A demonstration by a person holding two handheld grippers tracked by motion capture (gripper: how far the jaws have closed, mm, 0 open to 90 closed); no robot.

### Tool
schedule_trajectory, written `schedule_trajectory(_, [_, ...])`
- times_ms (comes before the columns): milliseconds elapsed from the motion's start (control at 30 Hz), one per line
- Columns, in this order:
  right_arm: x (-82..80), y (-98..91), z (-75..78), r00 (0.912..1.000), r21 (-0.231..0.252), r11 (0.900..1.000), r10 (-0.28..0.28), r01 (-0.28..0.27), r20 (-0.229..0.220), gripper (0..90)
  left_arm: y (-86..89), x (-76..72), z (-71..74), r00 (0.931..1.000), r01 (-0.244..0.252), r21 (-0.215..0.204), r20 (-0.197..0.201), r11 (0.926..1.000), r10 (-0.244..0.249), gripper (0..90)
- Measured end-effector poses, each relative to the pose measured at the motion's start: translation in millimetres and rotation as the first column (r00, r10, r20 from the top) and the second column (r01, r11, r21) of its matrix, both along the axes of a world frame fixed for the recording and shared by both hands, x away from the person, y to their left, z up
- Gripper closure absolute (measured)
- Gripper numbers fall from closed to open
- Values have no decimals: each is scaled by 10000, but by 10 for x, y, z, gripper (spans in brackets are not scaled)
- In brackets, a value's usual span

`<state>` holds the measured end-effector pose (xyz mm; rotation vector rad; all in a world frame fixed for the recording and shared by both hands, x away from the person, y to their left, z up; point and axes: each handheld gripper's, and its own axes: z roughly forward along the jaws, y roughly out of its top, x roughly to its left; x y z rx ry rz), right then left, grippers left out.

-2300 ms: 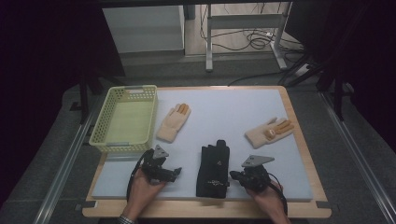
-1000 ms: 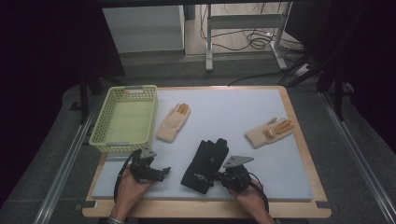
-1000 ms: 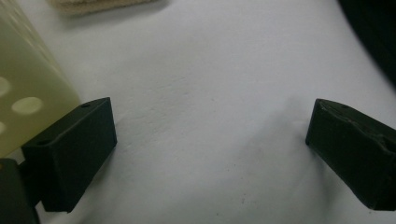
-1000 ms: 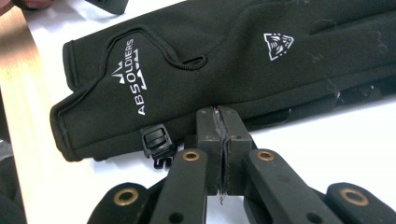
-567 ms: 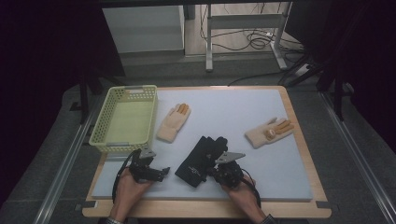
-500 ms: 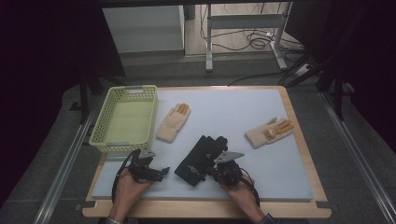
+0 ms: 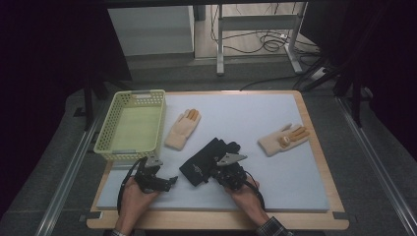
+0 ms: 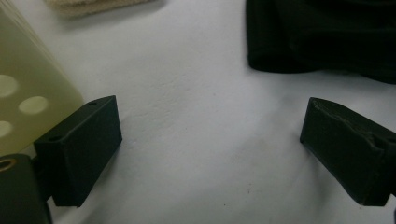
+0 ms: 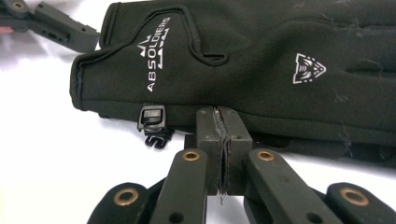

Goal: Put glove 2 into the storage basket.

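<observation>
my right gripper [image 7: 223,169] sits near the front edge of the desk [image 7: 305,187], its jaws pressed together, and in the right gripper view the closed tips meet the near edge of the black glove [image 9: 261,60]; whether they pinch any fabric i cannot tell. the glove lies flat on the desk's white mat, a little toward the front of the middle, turned on a slant with its cuff toward my left gripper [image 7: 164,183] and its fingers toward the far right. a small black clip [image 9: 153,119] hangs at the glove's edge just beside my closed tips. my left gripper rests near the front left corner with its jaws spread wide and nothing but bare mat between them; the glove's cuff lies just beyond its tips. the yellow-green basket [image 7: 109,129] stands along the left edge, just behind my left gripper, and holds nothing. a tan glove [image 7: 182,129] lies just beside the basket's right wall, and a second tan glove [image 7: 282,139] lies toward the right edge.
</observation>
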<state>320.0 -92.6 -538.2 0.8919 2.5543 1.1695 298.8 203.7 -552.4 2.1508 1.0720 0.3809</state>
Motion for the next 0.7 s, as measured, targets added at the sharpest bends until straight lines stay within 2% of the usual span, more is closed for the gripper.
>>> schedule_trajectory(167, [14, 35, 0, 9999, -137, 9999, 63, -61, 153, 866, -3, 1, -1, 10000, -6, -1, 0, 10000, 6, 53])
schedule_trajectory(300, [9, 24, 22, 9998, -148, 9997, 194, -194, 6, 816, -1, 3, -4, 10000, -28, -54, -4, 10000, 28, 51])
schedule_trajectory(400, [-1, -11, 73, 9996, -104, 9997, 229, -228, 135, 778, 0, 3, -4, 10000, -26, -67, -13, 10000, 26, 51])
schedule_trajectory(533, [-3, -134, 145, 9992, -145, 9999, 70, -65, 384, 710, 1, 3, -5, 10000, -25, -78, -12, 10000, 25, 50])
schedule_trajectory(700, [47, -399, 150, 9977, -207, 9985, -499, 509, 467, 596, 1, 3, -5, 10000, -21, -73, -9, 10000, 21, 50])
